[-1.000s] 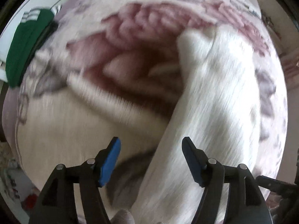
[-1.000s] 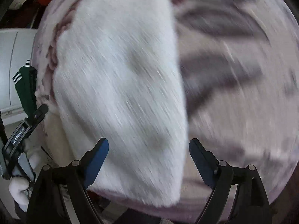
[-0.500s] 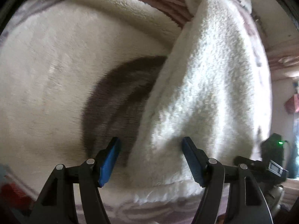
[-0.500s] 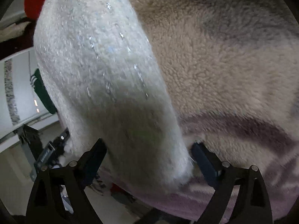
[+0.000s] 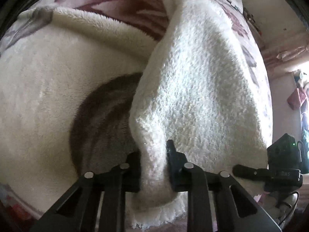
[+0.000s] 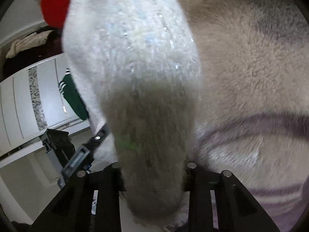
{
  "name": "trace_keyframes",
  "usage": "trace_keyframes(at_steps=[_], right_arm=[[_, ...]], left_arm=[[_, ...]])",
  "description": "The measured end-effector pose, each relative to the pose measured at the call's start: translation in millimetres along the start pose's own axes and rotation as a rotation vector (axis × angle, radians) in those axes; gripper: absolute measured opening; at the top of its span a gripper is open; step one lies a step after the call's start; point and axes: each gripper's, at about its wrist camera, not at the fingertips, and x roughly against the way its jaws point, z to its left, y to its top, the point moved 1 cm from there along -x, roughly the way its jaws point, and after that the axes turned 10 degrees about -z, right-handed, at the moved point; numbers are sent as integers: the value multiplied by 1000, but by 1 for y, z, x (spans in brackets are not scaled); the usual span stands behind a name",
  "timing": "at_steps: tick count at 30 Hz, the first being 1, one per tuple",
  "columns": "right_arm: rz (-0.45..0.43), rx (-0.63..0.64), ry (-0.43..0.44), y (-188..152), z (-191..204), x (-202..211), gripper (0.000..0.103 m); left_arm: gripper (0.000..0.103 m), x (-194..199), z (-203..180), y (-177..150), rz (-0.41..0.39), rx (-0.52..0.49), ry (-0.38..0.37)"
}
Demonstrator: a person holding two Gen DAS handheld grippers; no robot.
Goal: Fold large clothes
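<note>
Two close fisheye views from hand-held grippers, both filled with soft fabric. A fluffy white garment [image 5: 202, 89] lies on a bed covered by a plush cream blanket [image 5: 48, 96] printed with large mauve and grey flowers.

In the left wrist view, the left gripper [image 5: 153, 162] points steeply down at the near edge of the garment. Its black fingers [image 5: 173, 158] are closing, drawn narrow, with a thick fold of the white fleece pinched between them and bulging out below. The rest of the garment stretches away up the bed as a long white band. At the lower right edge, part of the other black tool [image 5: 270, 174] shows.

In the right wrist view, the right gripper [image 6: 154, 166] is closing too, its fingers hidden by a bunched white edge of the garment [image 6: 131, 58] that fills the gap between them. The blanket [image 6: 251, 77] lies to the right. To the left are a white wardrobe [image 6: 21, 104], a green garment with white stripes [image 6: 72, 96] and something red [image 6: 54, 2].
</note>
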Motion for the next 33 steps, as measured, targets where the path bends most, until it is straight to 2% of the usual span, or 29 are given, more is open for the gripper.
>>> trace_keyframes(at_steps=[2,5,9,15,20,23,25,28,30,32,33], right_arm=[[-13,-17,26,-7,6,5,28],[-28,-28,53,-8,14,36,27],[-40,-18,87,-9,42,67,27],[-39,6,165,40,82,138,27],[-51,-30,180,96,110,151,27],[-68,-69,168,147,124,158,27],[-63,-101,167,179,135,151,28],[-42,-196,163,222,144,129,39],[-19,-272,160,246,136,117,45],[17,-316,156,263,137,110,60],[22,-316,160,267,139,107,63]], left_arm=[[15,11,-2,4,-3,29,-21],[15,35,-1,11,-14,103,-70],[14,64,-14,40,-59,145,-105],[14,82,-43,114,-140,129,-115],[14,57,-54,186,-157,164,-144],[14,22,-61,229,-132,207,-141],[15,-8,-61,255,-74,243,-112],[20,-40,-54,278,51,307,-69],[23,-45,-51,284,89,327,-67],[27,-44,-52,290,119,333,-61],[28,-41,-53,291,129,330,-52]])
